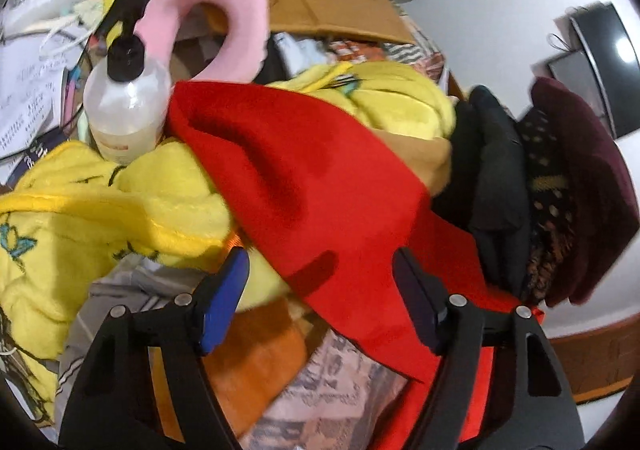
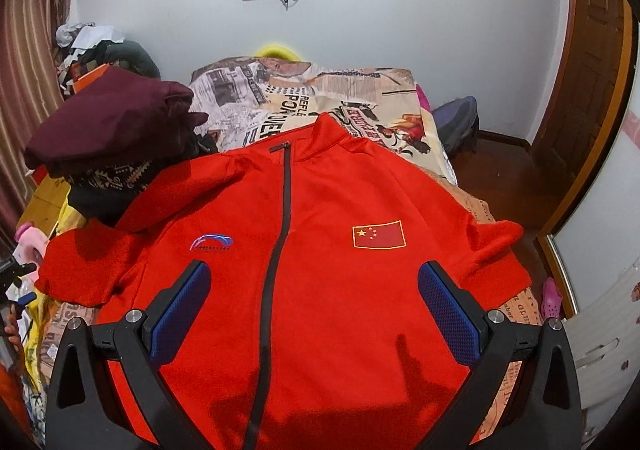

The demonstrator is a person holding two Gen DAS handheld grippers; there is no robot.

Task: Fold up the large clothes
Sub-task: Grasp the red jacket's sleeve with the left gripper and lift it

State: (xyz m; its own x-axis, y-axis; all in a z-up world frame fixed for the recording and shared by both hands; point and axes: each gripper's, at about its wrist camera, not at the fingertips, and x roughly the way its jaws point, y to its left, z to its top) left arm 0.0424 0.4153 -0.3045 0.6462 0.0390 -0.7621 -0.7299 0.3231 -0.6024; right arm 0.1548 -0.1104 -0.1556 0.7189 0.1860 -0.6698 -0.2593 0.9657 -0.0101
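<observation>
A red zip jacket [image 2: 320,290] lies spread front up on the bed, collar away from me, with a flag patch [image 2: 379,235] and a dark zipper [image 2: 280,242]. My right gripper [image 2: 314,278] is open and empty just above the jacket's chest. In the left wrist view a red sleeve [image 1: 304,186] of the jacket drapes over a yellow blanket [image 1: 120,202]. My left gripper [image 1: 320,270] is open, its blue pads either side of the sleeve, not closed on it.
A dark maroon garment pile [image 2: 116,122] [image 1: 568,190] sits at the jacket's left shoulder. A pump bottle [image 1: 126,106], a pink neck pillow [image 1: 224,14] and papers [image 1: 28,98] crowd the left side. The newspaper-print bedsheet [image 2: 320,98] runs to the wall; the floor [image 2: 508,178] is on the right.
</observation>
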